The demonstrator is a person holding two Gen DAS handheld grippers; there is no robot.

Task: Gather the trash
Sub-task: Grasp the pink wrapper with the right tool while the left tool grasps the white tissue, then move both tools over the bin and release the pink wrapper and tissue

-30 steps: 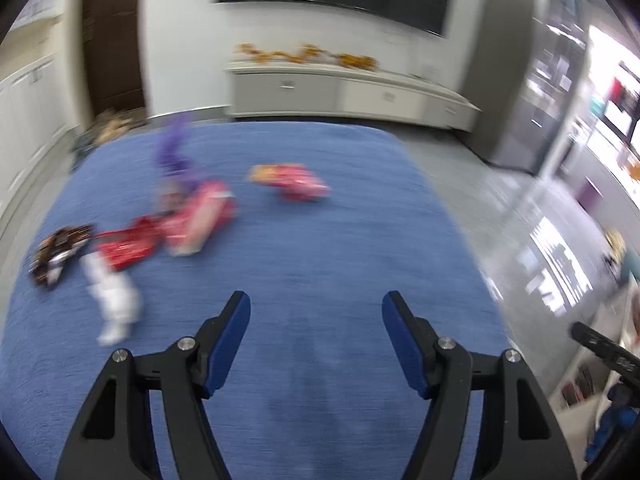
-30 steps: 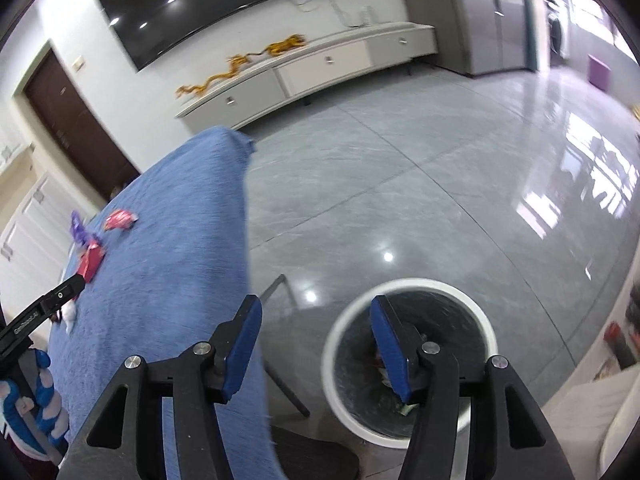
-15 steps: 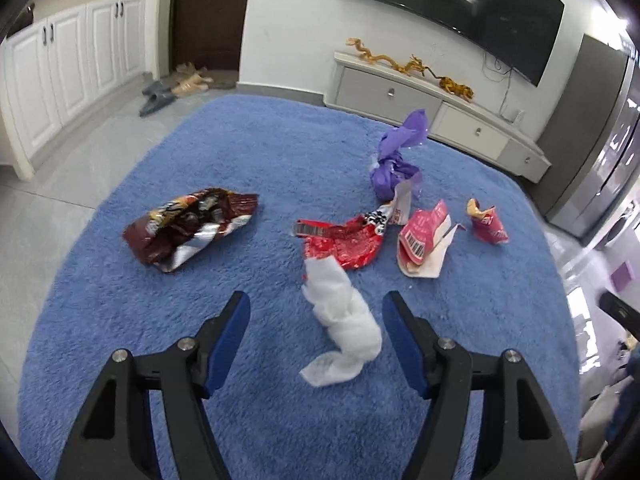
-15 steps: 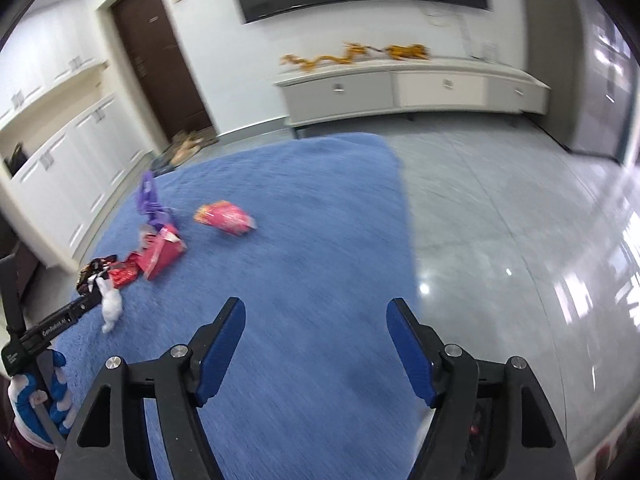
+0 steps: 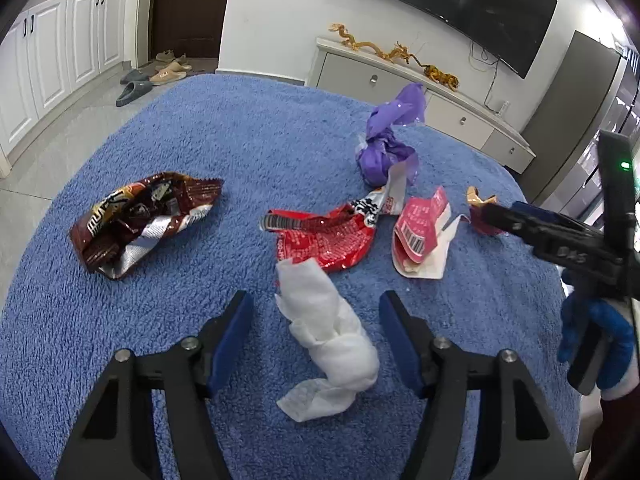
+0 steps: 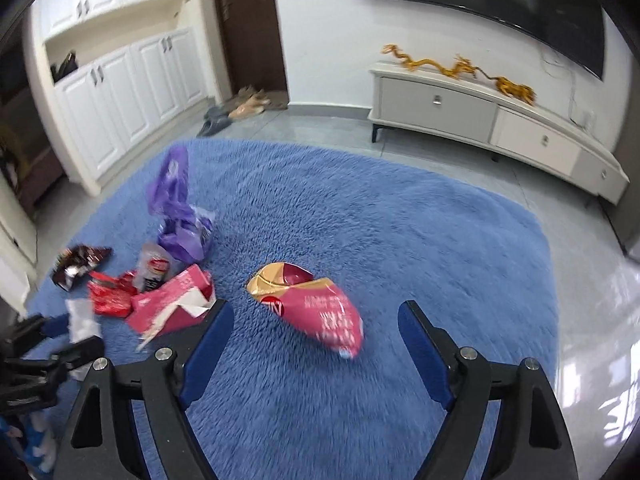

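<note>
Lining up pickups, your left tool (image 5: 314,334) gapes empty around the tissue (image 5: 332,336) at lower centre, right tool (image 6: 316,340) likewise around the pink packet (image 6: 316,308); close next.

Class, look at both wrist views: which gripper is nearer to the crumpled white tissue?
Left. The left gripper straddles the white tissue; the right gripper hangs over the pink-and-gold wrapper, further off.

Our left hand-held gripper (image 5: 316,334) has two black plastic arms with blue pads (image 5: 230,338) on the inside and small round silver screws on top. Our right hand-held gripper (image 6: 316,354) looks just the same: black arms, blue pads (image 6: 422,354), silver screws. It has a small green light and white letters on its side. Our right hand (image 5: 596,340) wears a blue glove with a white cuff.
</note>
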